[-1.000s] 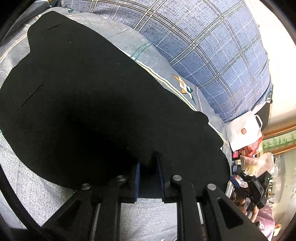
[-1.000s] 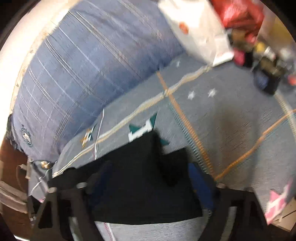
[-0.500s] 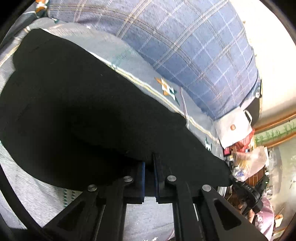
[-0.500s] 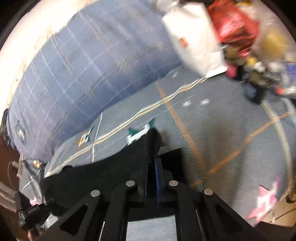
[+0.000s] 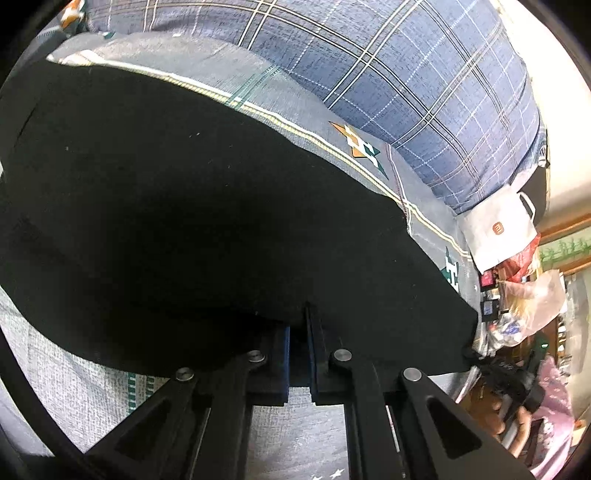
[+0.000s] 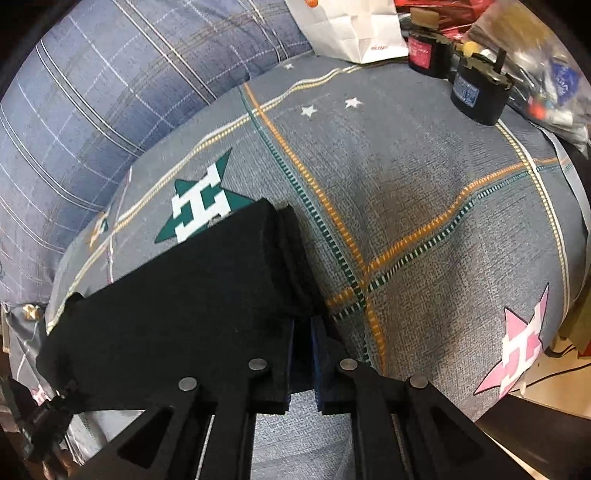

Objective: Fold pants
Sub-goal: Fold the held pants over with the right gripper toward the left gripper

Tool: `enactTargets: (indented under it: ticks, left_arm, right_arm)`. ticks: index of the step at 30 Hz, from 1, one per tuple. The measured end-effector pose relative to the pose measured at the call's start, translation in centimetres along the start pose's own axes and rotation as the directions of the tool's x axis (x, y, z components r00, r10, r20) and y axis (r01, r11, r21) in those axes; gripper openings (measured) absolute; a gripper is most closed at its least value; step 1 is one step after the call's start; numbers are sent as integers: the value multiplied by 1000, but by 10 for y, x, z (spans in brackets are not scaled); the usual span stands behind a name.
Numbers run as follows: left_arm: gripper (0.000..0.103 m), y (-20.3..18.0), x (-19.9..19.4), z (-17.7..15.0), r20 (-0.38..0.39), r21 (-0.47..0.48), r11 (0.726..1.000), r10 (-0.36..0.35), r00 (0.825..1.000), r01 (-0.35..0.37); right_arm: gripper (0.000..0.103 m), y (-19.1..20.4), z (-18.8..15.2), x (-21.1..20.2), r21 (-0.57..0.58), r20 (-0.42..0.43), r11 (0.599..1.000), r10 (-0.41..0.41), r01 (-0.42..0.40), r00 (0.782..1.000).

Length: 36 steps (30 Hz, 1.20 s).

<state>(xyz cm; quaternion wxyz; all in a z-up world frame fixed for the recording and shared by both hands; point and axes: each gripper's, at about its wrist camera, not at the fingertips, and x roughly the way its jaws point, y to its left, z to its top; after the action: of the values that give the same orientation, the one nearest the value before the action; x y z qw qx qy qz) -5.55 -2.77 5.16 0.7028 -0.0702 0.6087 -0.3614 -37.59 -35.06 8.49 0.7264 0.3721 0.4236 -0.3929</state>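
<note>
The left gripper [image 5: 298, 325] is clenching the near edge of the black pants [image 5: 177, 206]; its blue pads are pressing together on the cloth with almost no gap showing. From there the pants are spreading away as one wide dark sheet, lying flat on the bed [image 5: 295, 110], which is wearing a grey sheet with thin stripes and star patterns.

The right gripper [image 6: 302, 332] is also grasping the pants [image 6: 177, 310], pinching a folded corner where several layers are stacking up. To the left of this gripper the black cloth is stretching out, and its far corner is lying over part of a green star [image 6: 199, 203] printed on the sheet. To the right of this gripper the bed [image 6: 424, 221] is bare, with orange and green lines crossing on it and a pink star [image 6: 524, 343] near the edge.

Behind the pants a blue checked pillow [image 5: 406, 92] is lying along the far side of the bed. At the end of the bed a white paper bag [image 6: 351, 29] is standing beside two small dark boxes [image 6: 476, 96] and some plastic bags.
</note>
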Motion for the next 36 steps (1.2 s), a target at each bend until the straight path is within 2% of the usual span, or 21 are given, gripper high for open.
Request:
enactTargets:
  ticks: [3,6,8,9,10,11,13,15,16,18,21,23,24,26,27,28,30,32,34,36]
  left_arm:
    - [8,-18,2,-6,6,34,999,30,1000,-31]
    - [18,-24,-4,-8,9,57,998,41,999,-41]
    - [43,-24,-12,-9,18,61,998,32,999,-33]
    - [51,-23,-19,-10,36,58,998,32,999,-34]
    - [58,-22,-26,-10,59,55,997,42,997,-45]
    - [59,-20,-32,-10,76,53,997,50,996,-54]
    - [59,-11,-50,-6,97,30,998,56,994,-59]
    - [59,-1,-67,-1,122,2,997,75,990,-76]
    - [59,4,-76,3,140,-12,994,108,984,-108]
    - [59,15,-100,13,198,-45,980,198,960,-193]
    - [59,32,-119,28,199,-101,970,238,951,-222]
    - [59,44,-119,35,179,-124,963,257,950,-237]
    - [59,49,-119,39,166,-132,962,260,951,-240]
    - [60,60,-114,46,131,-142,967,232,964,-213]
    - [60,68,-108,47,114,-159,969,208,971,-189]
    - [60,77,-109,46,108,-168,968,206,973,-186]
    - [59,91,-95,46,81,-210,956,224,971,-203]
    - [59,95,-87,45,87,-261,947,215,973,-186]
    - [60,97,-83,50,95,-284,942,211,973,-177]
    - [60,97,-81,56,116,-298,940,207,972,-165]
  right_arm:
    - [9,-6,-4,-26,0,98,998,63,-64,993]
    - [12,-6,-11,-65,-12,281,993,117,-119,953]
    - [35,3,-21,-86,-44,376,994,107,-97,920]
    - [69,7,-26,-93,-54,410,994,110,-97,905]
    - [85,12,-30,-99,-70,442,993,119,-98,889]
    - [85,22,-35,-106,-105,465,990,131,-92,876]
    - [85,46,-46,-109,-161,468,982,160,-94,869]
    - [85,81,-57,-109,-269,429,951,261,-153,865]
    - [85,96,-62,-109,-310,407,935,296,-173,864]
    - [85,131,-74,-105,-401,367,891,369,-212,854]
    - [85,193,-89,-92,-523,264,798,484,-298,834]
    - [85,235,-97,-79,-606,167,714,546,-351,821]
    - [85,256,-104,-73,-636,119,680,553,-365,824]
    - [85,302,-112,-53,-699,25,620,519,-356,854]
    - [85,313,-117,-47,-716,-6,597,514,-363,858]
    - [85,330,-121,-34,-740,-61,553,510,-382,858]
    - [82,349,-130,-13,-782,-98,502,487,-370,868]
    - [75,360,-143,14,-816,-87,478,453,-324,887]
    - [71,368,-148,32,-819,-91,486,415,-305,905]
    - [70,373,-153,41,-829,-96,472,407,-300,908]
